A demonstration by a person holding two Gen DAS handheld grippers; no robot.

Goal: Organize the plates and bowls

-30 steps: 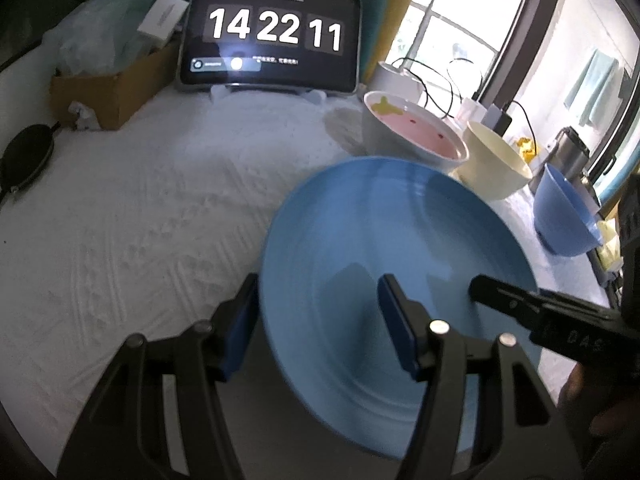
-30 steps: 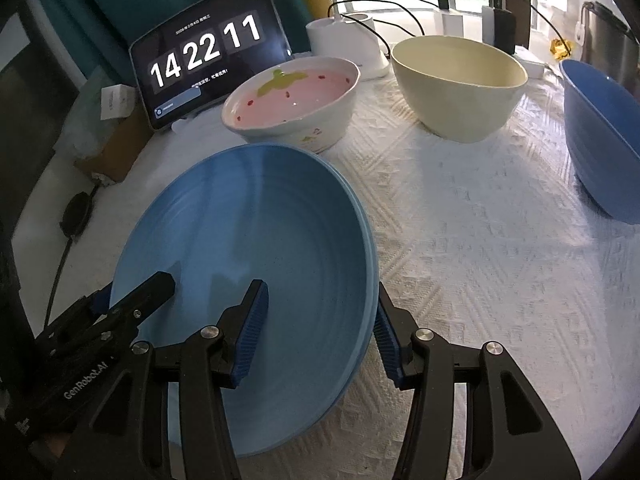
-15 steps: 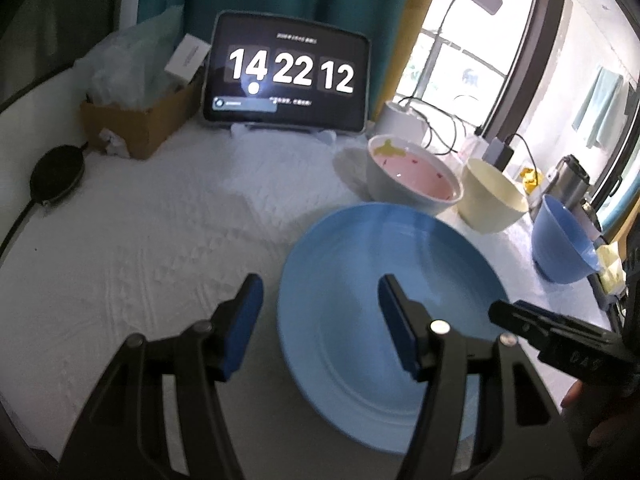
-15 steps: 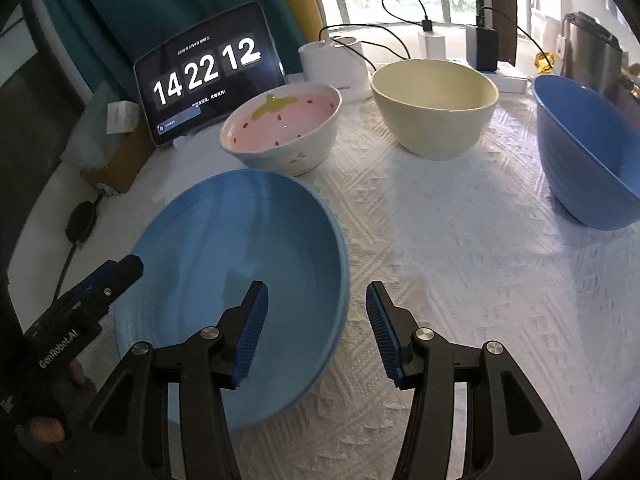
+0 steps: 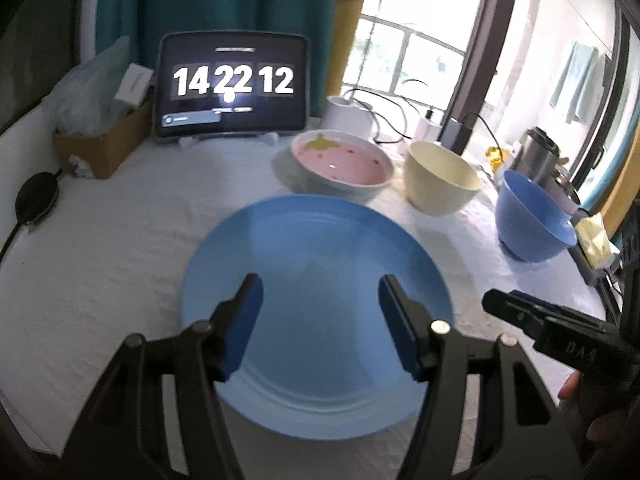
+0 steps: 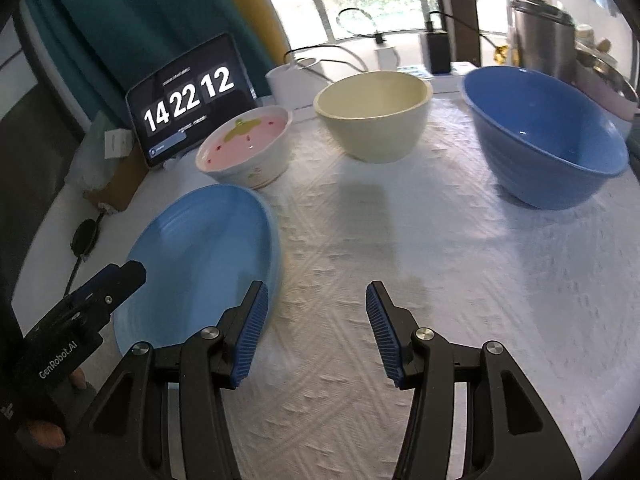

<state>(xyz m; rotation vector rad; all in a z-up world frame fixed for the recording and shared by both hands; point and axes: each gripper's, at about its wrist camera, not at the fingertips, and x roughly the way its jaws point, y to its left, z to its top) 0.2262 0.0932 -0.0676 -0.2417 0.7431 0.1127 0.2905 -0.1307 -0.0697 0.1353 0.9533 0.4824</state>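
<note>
Now the blue plate lies flat on the white surface, near the front left. Beyond it stand a pink bowl, a cream bowl and a blue bowl further right. Above the plate the left hand-held gripper hangs open, empty. The right hand-held gripper, just right of the plate, is open and empty too.

right gripper: jaws apart, nothing between them, over bare tablecloth
blue plate: flat on the cloth, just left of the jaws
left gripper: pokes in at the plate's left edge
back row: pink bowl, cream bowl, blue bowl
tablet: reads 14 22 12
</note>
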